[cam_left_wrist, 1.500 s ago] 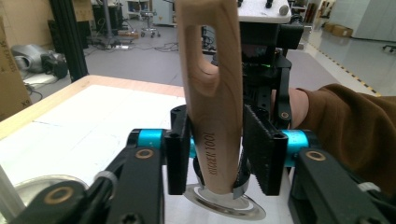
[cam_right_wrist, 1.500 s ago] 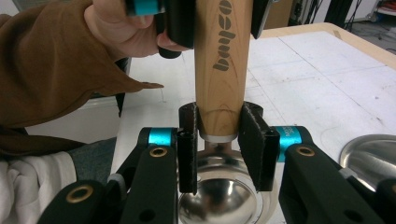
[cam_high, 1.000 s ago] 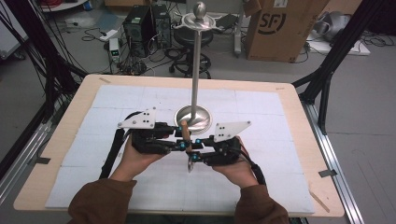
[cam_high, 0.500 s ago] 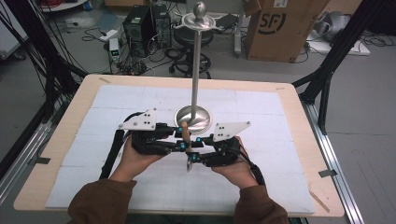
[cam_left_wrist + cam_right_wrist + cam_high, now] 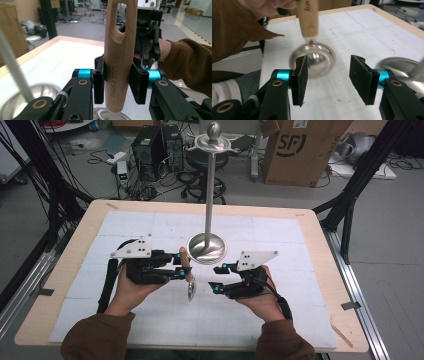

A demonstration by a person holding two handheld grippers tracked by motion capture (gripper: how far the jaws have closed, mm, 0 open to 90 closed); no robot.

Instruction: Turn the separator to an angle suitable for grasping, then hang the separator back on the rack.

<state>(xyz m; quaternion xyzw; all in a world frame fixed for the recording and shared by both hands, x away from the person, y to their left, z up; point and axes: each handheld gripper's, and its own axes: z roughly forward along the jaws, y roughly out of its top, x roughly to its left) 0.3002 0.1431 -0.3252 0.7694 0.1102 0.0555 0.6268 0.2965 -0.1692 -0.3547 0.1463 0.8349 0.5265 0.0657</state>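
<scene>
Your left tool (image 5: 186,270) was clenched on the wooden handle (image 5: 119,52) of a ladle, both black pads pressed against its sides; the handle stood upright between them, with "KITCHEN TOOL" stamped along it and a slot near its upper end. Below the grip, the ladle's metal bowl (image 5: 191,290) hung just above the table (image 5: 310,220), between your two hands. Your right tool (image 5: 328,75) was released, its pads well apart with nothing between them, and in the right gripper view the ladle bowl (image 5: 313,58) showed blurred beyond the gap.

You worked over a pale wooden table covered by a white gridded mat (image 5: 280,235). Just beyond your tools stood a metal stand (image 5: 211,185): a round dished base (image 5: 206,250) on the mat, a thin upright pole, and a ball on top. Your brown sleeves (image 5: 95,337) came in from the near edge.

Behind the table the grey floor carried tangled cables (image 5: 150,190), a black computer case (image 5: 147,145), a cardboard box (image 5: 300,150) and a rolling stool (image 5: 210,167). Black frame struts (image 5: 360,175) rose at both sides.
</scene>
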